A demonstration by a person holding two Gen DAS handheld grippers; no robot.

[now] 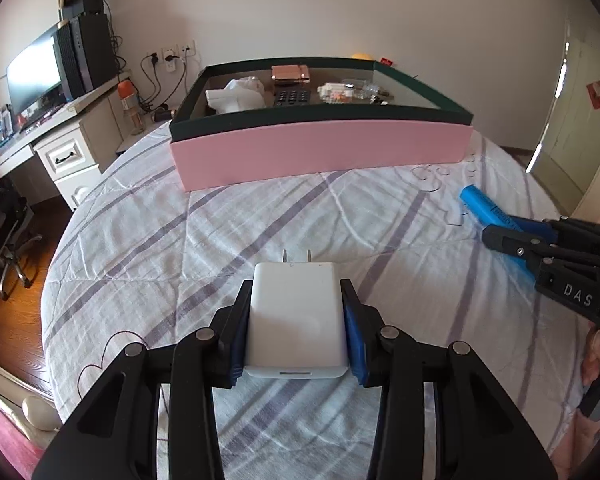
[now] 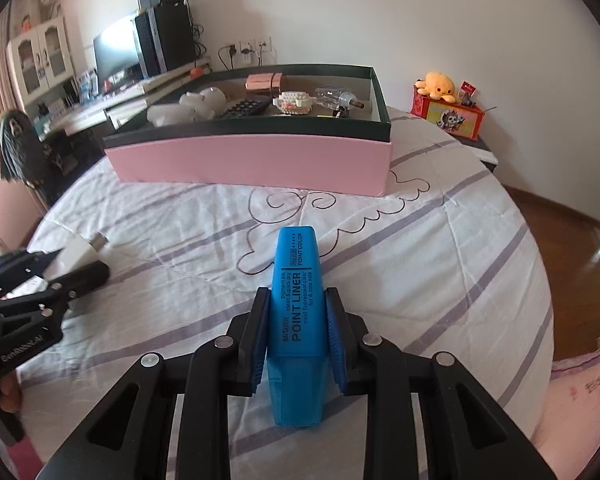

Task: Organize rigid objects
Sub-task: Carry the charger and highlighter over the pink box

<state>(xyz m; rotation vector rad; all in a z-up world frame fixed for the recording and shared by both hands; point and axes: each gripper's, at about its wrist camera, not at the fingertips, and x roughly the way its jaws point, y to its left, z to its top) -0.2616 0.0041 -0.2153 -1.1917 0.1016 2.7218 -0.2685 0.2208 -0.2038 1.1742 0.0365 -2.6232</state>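
Bedroom scene: bed (image 1: 148,216) with striped white quilt carries everything. Largest item, one pink box (image 1: 320,148) with dark rim, sits at far side of bed; inside, roughly six or seven small things, exact count uncertain. One white charger (image 1: 298,320), prongs pointing toward box, is clamped across its flat sides by left tongs (image 1: 296,328), jaws closed snug on it. Judged light, rigid, smooth plastic, may slip; hold mid-body, off the prongs. One blue highlighter (image 2: 296,300) is pinched mid-barrel by right tongs (image 2: 296,340), jaws closed on it. Judged very light, stiff, glossy; could pivot if gripped near an end.
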